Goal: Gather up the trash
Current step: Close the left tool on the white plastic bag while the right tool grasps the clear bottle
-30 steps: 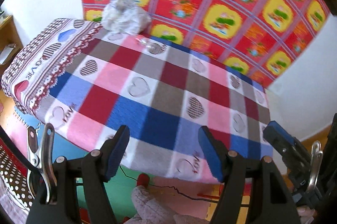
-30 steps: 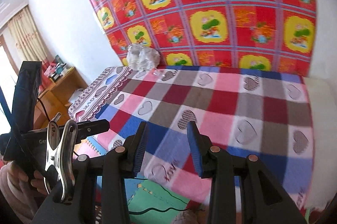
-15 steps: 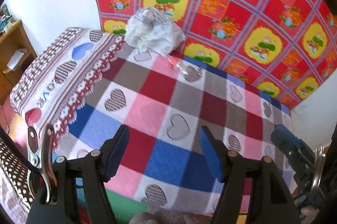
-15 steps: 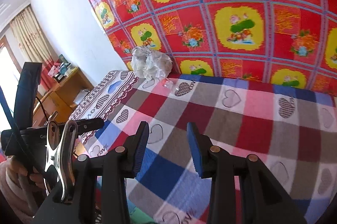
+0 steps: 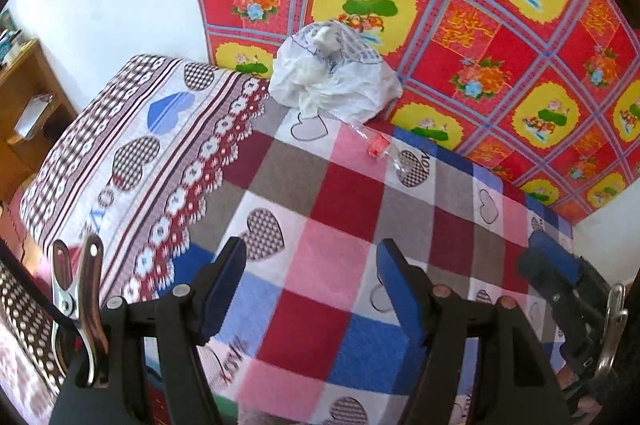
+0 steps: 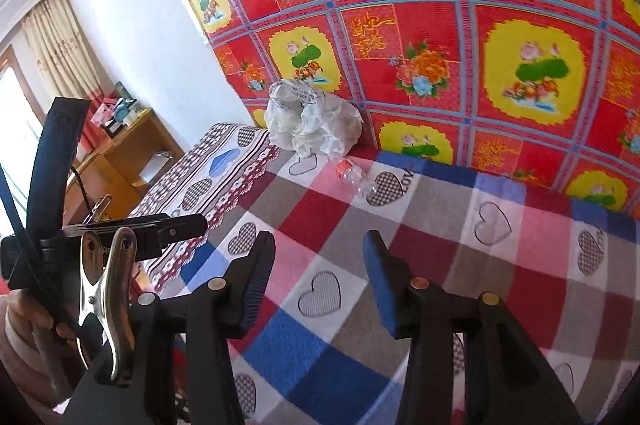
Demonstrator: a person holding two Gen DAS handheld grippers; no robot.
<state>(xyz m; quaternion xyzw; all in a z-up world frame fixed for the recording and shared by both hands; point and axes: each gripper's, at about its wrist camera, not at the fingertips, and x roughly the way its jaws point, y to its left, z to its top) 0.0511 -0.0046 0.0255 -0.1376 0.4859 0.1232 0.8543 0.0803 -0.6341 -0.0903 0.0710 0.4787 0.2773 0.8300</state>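
With my left gripper (image 5: pixel 312 289) and right gripper (image 6: pixel 318 283) both spread and empty over the checked blanket (image 5: pixel 332 253), I judge the crumpled white plastic bag (image 5: pixel 332 81) by the far wall light and limp, best pinched at a raised fold, and the small clear wrapper (image 5: pixel 380 147) beside it, blurry here, probably slippery.

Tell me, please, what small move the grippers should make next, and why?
Probably carry the right gripper forward toward the clear plastic wrapper beside the white plastic bag. Both grippers are open and empty, well short of the trash at the far edge of the blanket.
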